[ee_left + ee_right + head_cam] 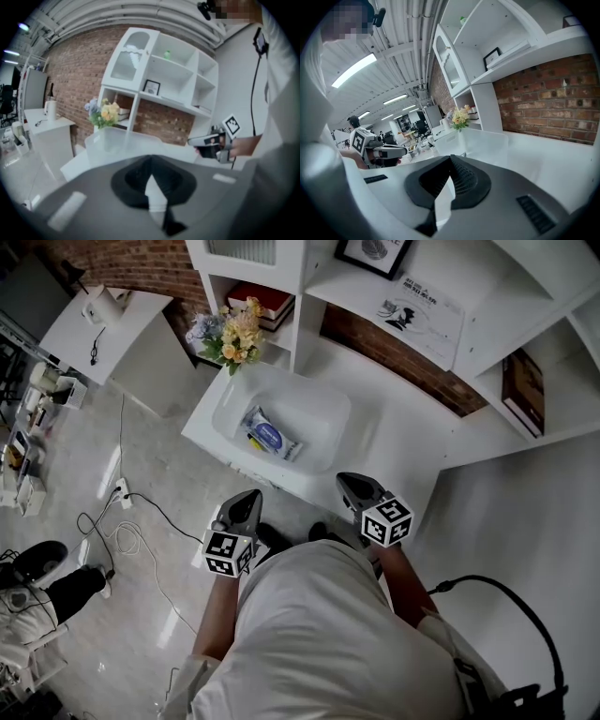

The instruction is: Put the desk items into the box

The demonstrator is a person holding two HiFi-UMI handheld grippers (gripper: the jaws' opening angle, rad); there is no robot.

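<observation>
One translucent box [225, 413] is seen on the white desk [394, 442] at the centre of the head view. One blue-and-white packet [270, 437] lies inside it, and whatever is under the packet cannot be made out. Two grippers are held at the desk's near edge, below the box: the left gripper [248, 502] and the right gripper [354, 486], each with jaws pressed together on nothing. Bare desk is left to the box's right. One bunch of flowers [234, 334] is set near its upper-left rim.

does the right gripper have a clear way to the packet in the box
Probably yes: the box is open on top, the packet lies uncovered inside, and nothing stands between it and the right gripper. Its shut fingers would need to open.
</observation>
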